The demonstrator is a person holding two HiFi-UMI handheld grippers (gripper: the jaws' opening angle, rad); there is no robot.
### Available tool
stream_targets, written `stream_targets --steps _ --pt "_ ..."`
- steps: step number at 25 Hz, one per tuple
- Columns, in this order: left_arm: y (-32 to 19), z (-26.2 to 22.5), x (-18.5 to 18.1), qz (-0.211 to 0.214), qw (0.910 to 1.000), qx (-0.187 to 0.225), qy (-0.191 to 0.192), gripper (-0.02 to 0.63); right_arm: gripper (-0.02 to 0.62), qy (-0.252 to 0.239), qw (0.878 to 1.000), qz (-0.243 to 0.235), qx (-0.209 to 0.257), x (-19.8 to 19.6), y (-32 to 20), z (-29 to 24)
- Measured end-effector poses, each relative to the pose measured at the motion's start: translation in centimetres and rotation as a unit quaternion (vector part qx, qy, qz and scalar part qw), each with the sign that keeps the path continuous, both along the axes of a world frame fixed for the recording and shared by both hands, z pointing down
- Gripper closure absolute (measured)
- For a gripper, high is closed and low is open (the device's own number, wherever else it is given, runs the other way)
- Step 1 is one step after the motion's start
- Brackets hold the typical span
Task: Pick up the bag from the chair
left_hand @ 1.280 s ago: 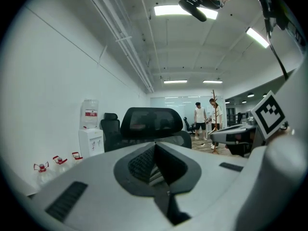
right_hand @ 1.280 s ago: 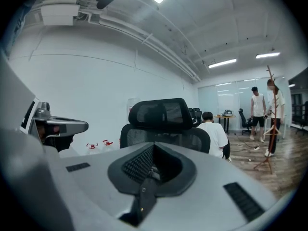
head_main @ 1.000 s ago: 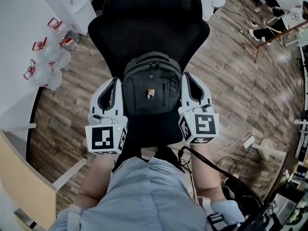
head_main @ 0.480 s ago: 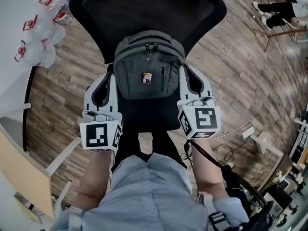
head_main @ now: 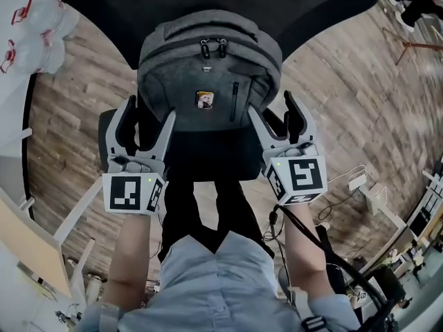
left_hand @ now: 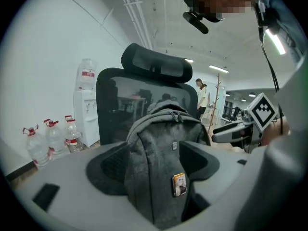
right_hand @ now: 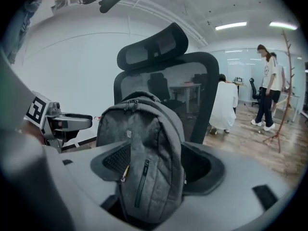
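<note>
A grey backpack (head_main: pixel 208 81) stands upright on the black office chair (head_main: pixel 208 159), leaning on its backrest (left_hand: pixel 115 95). My left gripper (head_main: pixel 147 113) is open, its jaws straddling the bag's lower left side; the bag (left_hand: pixel 159 162) fills the gap between them in the left gripper view. My right gripper (head_main: pixel 274 108) is open too, its jaws on either side of the bag's lower right edge (right_hand: pixel 144 158). Each gripper shows in the other's view: the right gripper (left_hand: pixel 231 131) and the left gripper (right_hand: pixel 72 121). A small badge (head_main: pixel 203 100) hangs on the bag's front pocket.
Water bottles (head_main: pixel 28 19) and a white dispenser (left_hand: pixel 86 109) stand left of the chair on the wooden floor. A cable and adapter (head_main: pixel 356 180) lie at the right. People (right_hand: pixel 267 85) and a coat rack (right_hand: pixel 285 95) are farther off to the right.
The head view has closed in on the chair and the bag looks bigger. Both grippers moved forward from beside the bag and their jaws now spread wider around its lower sides.
</note>
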State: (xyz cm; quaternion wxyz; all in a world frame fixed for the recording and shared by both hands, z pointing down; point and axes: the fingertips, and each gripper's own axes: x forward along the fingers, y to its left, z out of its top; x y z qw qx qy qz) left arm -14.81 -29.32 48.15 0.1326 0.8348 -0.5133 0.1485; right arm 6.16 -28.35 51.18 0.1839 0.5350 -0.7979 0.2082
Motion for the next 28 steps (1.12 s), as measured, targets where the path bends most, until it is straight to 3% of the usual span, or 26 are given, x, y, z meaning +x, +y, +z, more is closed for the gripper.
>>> stream_targets --steps 9,17,23,28 --pt "-2.4 3.1 -1.4 -0.011 0.9999 -0.008 -0.006 0.256 0.278 0.007 1.0 0.005 -0.027 1.9 -1.4 3.9" --pt "-4.2 4.6 -0.9 0.017 0.9997 -0.012 0.012 0.221 0.256 -0.019 0.998 -0.045 -0.044 0.4 -3.4 5.7" --pt "-5.7 5.0 0.5 0.047 0.9988 -0.014 -0.002 0.223 0.255 -0.021 0.997 -0.065 -0.04 -0.4 -4.7 6.2" --pt "-5.7 5.4 0.6 0.045 0.9987 -0.02 -0.013 0.265 0.255 -0.016 0.997 -0.059 -0.041 -0.6 -4.8 6.5"
